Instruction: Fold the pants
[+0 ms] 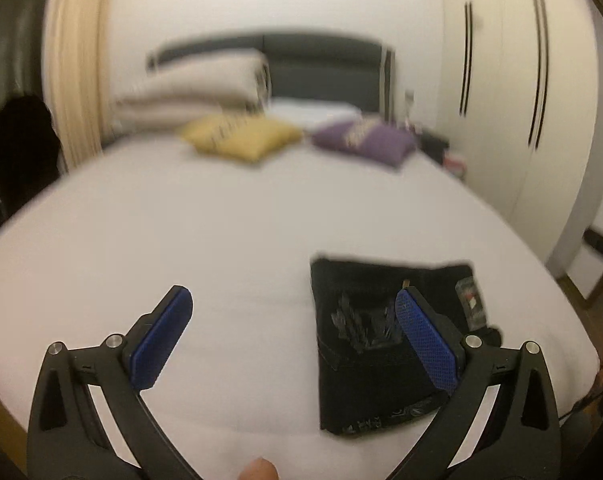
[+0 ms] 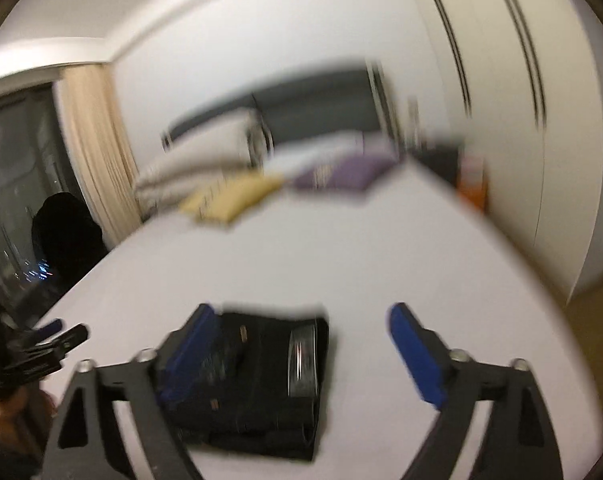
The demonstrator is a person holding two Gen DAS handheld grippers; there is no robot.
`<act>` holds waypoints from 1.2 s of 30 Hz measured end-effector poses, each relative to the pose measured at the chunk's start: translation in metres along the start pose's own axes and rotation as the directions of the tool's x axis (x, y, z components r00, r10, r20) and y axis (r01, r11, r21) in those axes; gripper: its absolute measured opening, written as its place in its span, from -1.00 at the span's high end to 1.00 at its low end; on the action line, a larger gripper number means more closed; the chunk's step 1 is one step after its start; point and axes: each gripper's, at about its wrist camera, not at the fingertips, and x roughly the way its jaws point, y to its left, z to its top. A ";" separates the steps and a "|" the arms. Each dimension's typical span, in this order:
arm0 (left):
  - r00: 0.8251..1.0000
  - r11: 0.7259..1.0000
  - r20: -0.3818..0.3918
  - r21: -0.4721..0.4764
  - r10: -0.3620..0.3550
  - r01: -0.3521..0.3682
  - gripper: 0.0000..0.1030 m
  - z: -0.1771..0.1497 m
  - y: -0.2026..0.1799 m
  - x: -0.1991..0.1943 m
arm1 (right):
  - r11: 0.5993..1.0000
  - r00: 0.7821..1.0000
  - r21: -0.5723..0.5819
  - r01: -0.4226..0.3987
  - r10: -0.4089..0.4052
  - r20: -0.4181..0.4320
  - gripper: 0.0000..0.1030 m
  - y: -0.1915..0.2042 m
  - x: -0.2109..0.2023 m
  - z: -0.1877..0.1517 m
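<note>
My left gripper (image 1: 293,304) hangs over the bed (image 1: 221,220) with its jaws spread wide and nothing between them; the black pants (image 1: 365,344) lie folded into a compact rectangle ahead and to its right, partly behind the right-hand finger. My right gripper (image 2: 299,320) is likewise spread and empty, with the same bundle just beyond its left finger. I judge the folding essentially finished: the next move calls only for a tidy-up press or pulling both tools clear without snagging the cloth. A pale tag (image 1: 471,304) shows on the pants' far right edge and faint print near the front hem, but blur leaves both unreadable. Further ahead lie a yellow cushion (image 1: 237,136) and a purple cushion (image 1: 365,140).
</note>
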 end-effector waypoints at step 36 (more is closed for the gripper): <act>0.958 0.995 -0.273 -0.033 0.082 -0.095 -1.00 0.000 -0.033 -0.061 | 0.999 0.984 0.036 0.031 -0.024 -0.174 -1.00 0.061 -0.063 0.004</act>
